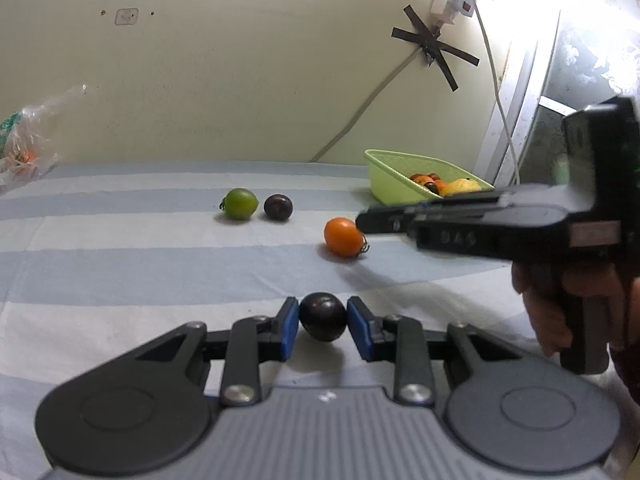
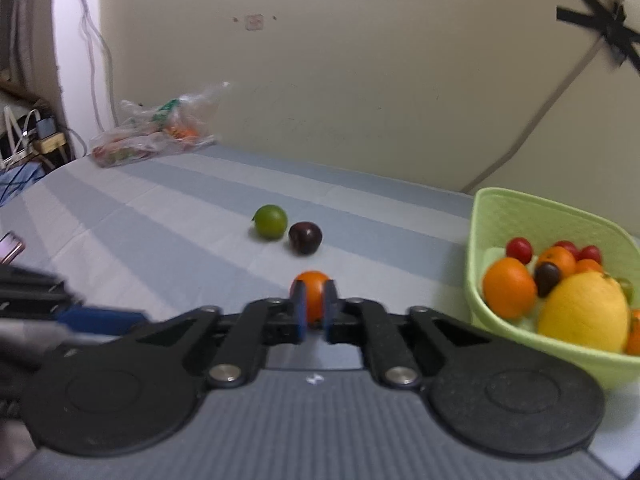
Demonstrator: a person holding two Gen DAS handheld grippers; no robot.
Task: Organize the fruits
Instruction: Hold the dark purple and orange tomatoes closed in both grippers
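Blue pads of the left claw [image 1: 323, 322] pinch a dark plum [image 1: 322, 317] low over the striped bed sheet [image 1: 120, 264], angled downward. In the right wrist view, the right claw [image 2: 314, 312] pinches an orange fruit [image 2: 312, 294] beside the green basket [image 2: 496, 216] of fruit.

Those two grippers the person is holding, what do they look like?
Both match. The left gripper and right gripper each have a ribbed grey body, two round black discs, black linkage bars with silver rivets, and blue pads on the fingertips. From the side, the right one is a black pistol-style handle with a boxy top.
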